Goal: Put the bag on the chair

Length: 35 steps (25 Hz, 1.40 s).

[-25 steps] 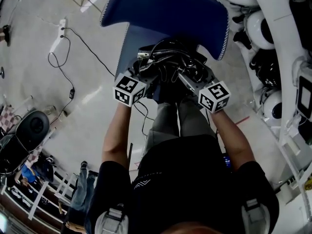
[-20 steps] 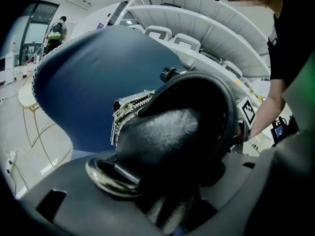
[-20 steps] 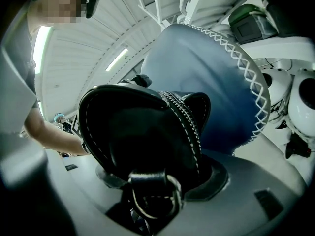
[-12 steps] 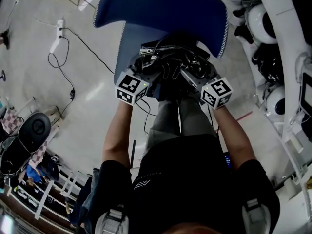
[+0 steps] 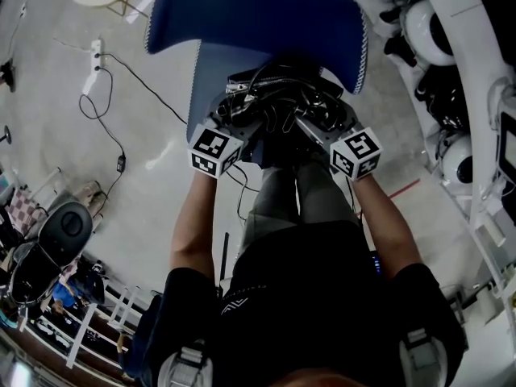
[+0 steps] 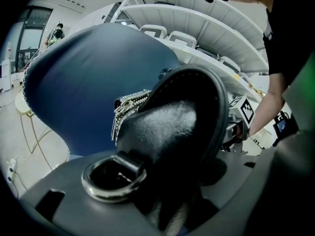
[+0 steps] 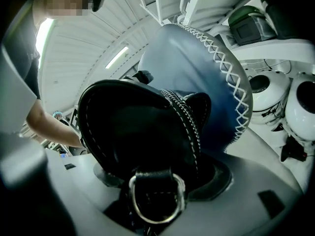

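Head view, left tongs (image 5: 242, 127): I see them low over the seat, nose against the bag's left end.
Head view, right tongs (image 5: 316, 126): mirrored at the bag's right end, near the left tongs.
Head view, bag (image 5: 278, 99): black, between both tongs, over the chair (image 5: 258, 18) seat and in front of its blue back. I cannot tell whether it touches the seat.
Head view, cable (image 5: 105, 111): on the floor, well left of the left tongs.
Left gripper view, left tongs (image 6: 165, 208): jaws pinching the bag (image 6: 170, 127) at its end; black leather fills the gap.
Left gripper view, ring (image 6: 110, 178): metal, lying on the jaw just left of the pinch.
Left gripper view, chair (image 6: 78, 77): blue back ahead of the jaws, beyond the bag.
Right gripper view, right tongs (image 7: 147, 218): jaws pinching the bag (image 7: 133, 132) by its strap tab.
Right gripper view, ring (image 7: 155, 198): hangs from the tab, right at the pinch.
Right gripper view, chair (image 7: 206, 77): white-stitched edge, ahead and right of the jaws, behind the bag.
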Available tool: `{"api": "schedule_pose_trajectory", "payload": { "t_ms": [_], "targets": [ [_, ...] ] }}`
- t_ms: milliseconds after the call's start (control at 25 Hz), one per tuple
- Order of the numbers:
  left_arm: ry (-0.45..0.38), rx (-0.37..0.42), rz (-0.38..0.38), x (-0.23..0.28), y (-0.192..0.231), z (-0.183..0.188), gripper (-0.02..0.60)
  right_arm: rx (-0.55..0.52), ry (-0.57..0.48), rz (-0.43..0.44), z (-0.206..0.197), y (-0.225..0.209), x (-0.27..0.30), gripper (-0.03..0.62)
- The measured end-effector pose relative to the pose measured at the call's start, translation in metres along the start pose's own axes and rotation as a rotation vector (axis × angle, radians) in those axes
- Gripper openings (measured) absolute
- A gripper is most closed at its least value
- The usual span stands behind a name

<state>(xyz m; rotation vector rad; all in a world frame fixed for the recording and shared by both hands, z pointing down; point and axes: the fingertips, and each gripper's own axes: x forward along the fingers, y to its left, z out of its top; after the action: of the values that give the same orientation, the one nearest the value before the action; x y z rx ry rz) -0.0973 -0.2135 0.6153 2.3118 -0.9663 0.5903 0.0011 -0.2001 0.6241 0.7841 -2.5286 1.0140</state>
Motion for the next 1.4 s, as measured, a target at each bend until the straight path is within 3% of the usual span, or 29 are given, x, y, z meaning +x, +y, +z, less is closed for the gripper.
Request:
{"api": "schedule_pose_trajectory", "payload": {
  "t_ms": [480,800,1200,1400],
  "targets": [
    [0.044,-0.025,0.018,-0.012,0.001,-0.005,0.351,-0.009,0.048,-0.037,-0.008,0.001,-0.010,0.322],
    [0.026,-0.030,0.018,-0.028,-0.004,-0.007,0.351,-0.024,0.073,-0.065,-0.012,0.007,-0.020,0.336],
    [0.016,-0.046,-0.007,-0.048,-0.010,-0.004,0.351,-0.039,0.063,-0.164,-0.011,0.013,-0.048,0.339],
    [-0.012,-0.049,0.032,-0.063,-0.011,0.001,0.356,-0.021,0.032,-0.200,-0.012,0.022,-0.065,0.339]
  ]
}}
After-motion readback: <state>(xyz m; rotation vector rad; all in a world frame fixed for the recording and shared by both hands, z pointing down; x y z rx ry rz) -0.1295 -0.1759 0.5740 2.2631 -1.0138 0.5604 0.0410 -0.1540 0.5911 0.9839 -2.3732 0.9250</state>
